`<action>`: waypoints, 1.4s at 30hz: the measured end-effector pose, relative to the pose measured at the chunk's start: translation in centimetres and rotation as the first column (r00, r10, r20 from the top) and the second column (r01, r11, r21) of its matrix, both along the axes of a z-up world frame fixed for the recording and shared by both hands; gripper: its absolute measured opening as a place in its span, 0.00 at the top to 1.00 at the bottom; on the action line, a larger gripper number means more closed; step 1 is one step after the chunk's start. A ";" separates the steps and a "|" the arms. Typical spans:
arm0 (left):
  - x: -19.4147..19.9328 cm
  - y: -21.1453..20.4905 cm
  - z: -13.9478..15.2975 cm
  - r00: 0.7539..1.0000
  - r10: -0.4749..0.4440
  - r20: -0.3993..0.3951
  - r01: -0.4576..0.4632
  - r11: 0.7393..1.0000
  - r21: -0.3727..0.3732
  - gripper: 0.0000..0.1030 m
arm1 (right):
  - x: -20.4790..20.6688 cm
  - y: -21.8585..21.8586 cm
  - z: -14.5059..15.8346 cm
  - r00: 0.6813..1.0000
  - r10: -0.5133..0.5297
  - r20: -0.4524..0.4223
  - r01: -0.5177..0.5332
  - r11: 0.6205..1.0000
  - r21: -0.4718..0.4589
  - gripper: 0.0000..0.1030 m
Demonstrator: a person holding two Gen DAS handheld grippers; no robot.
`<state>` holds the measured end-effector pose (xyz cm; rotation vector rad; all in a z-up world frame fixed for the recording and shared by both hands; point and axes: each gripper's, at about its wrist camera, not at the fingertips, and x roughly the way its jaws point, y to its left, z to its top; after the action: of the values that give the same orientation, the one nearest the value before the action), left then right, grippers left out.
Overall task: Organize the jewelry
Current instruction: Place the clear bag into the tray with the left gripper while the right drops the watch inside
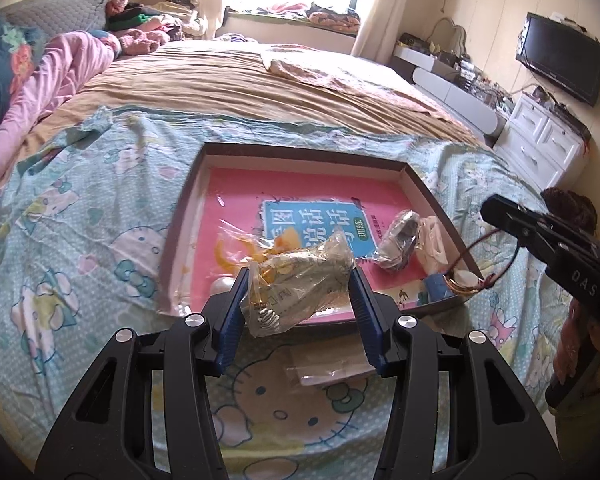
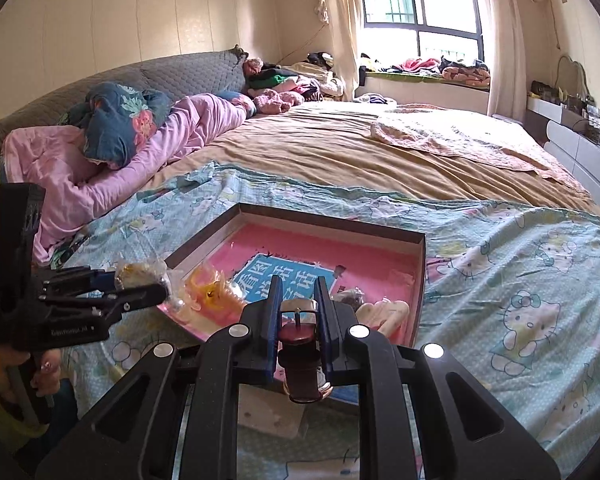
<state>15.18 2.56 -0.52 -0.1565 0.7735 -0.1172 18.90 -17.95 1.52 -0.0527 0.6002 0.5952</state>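
Fingers: left gripper [image 1: 298,300] clamped on crinkly clear plastic jewelry bag [image 1: 296,284] | right gripper [image 2: 298,312] clamped on maroon leather-strap watch [image 2: 300,354] | handling: bag light, slippery, grip bunched middle; watch dangles, hold strap near buckle.

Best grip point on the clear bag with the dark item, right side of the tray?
Take the clear bag by its upper crumpled end, coming from above and the tray's open middle. It lies tilted near the right wall, with a white pouch beside it, so a side approach from the right looks blocked. Both tools are occupied: left tool holds another bag, right tool a watch.
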 end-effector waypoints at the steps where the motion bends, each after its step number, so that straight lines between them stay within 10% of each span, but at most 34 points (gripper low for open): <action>1: 0.3 -0.2 -0.2 1.000 -0.002 -0.005 0.002 1.000 0.004 0.60 | 0.4 0.1 -0.1 1.000 -0.001 -0.004 0.001 1.000 0.000 0.85; 21: 3.8 -0.2 -3.2 0.998 -0.008 -0.069 0.009 1.000 0.008 0.59 | 3.9 2.5 -2.8 0.996 0.011 -0.090 -0.012 1.000 -0.017 0.84; 31: 3.9 0.6 -2.7 0.999 0.012 -0.047 -0.012 1.000 0.009 0.43 | 3.1 1.1 -1.5 0.998 -0.051 -0.036 0.052 0.998 0.029 0.18; 42: 2.2 1.8 0.1 0.998 0.055 0.017 -0.055 0.998 0.012 0.18 | -0.4 -2.2 0.0 0.997 -0.076 -0.008 0.076 0.994 0.074 0.08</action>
<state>17.37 4.38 -0.38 -0.1642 0.7527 -0.0617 18.53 -20.17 1.57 0.0411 0.5818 0.5435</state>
